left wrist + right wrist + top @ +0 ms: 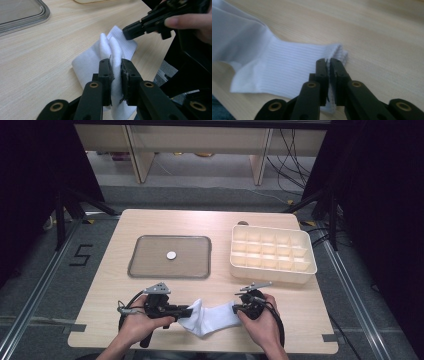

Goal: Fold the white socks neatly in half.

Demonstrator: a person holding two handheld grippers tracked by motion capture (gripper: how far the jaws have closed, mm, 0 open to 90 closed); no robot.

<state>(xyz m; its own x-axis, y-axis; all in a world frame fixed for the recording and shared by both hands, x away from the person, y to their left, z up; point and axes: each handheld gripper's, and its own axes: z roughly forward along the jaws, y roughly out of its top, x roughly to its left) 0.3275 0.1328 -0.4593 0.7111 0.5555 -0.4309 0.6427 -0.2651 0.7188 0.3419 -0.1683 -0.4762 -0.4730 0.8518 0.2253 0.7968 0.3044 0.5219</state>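
White cotton, a ribbed sock (210, 317), is lying along the near edge of the table (200, 222), roughly midway between the two near corners, and it is being held at both ends. The left tool (186, 310) is pinching the sock's bunched, folded end; in the left gripper view its two black jaws are standing narrow with a thick fold of the white fabric (110, 53) pressed between the pads. The right tool (237, 308) is gripping the ribbed cuff at the opposite end; in the right gripper view its jaws are sitting almost together, with the thin cuff edge (287, 67) caught between them while the rest of the cuff is resting flat on the wood. The person's left hand (137, 325) and right hand (260, 325) are coming in over the near edge, each wrapped around its tool. Farther back, toward the far left part of the table, a clear shallow tray (145, 270) is sitting with a small white round disc (171, 255) near its middle. Toward the far right corner, a cream divided box (272, 271) with many small compartments is standing well apart from the sock.
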